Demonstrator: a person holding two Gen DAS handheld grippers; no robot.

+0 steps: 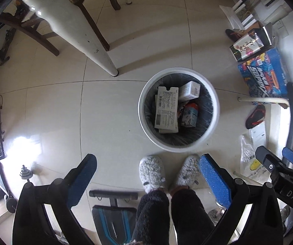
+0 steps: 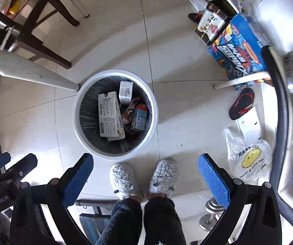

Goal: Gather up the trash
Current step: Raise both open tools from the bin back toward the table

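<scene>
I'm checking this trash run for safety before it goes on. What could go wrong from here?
1. The white plastic smiley-face bag lies loose on the glossy tiled floor near the fluffy grey slippers; stepping on it could cause a slip.
2. The metal dumbbell sits close beside the feet, a likely trip hazard.

Tiled floor [image 2: 187,112] under white bin [image 2: 81,130], plastic bag [image 2: 248,159], sandal [image 2: 241,103].

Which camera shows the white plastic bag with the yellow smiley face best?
The right wrist view: the plastic bag lies whole on the floor there, face and print visible. In the left wrist view, the bag sits near the edge, partly hidden behind the right gripper.
</scene>
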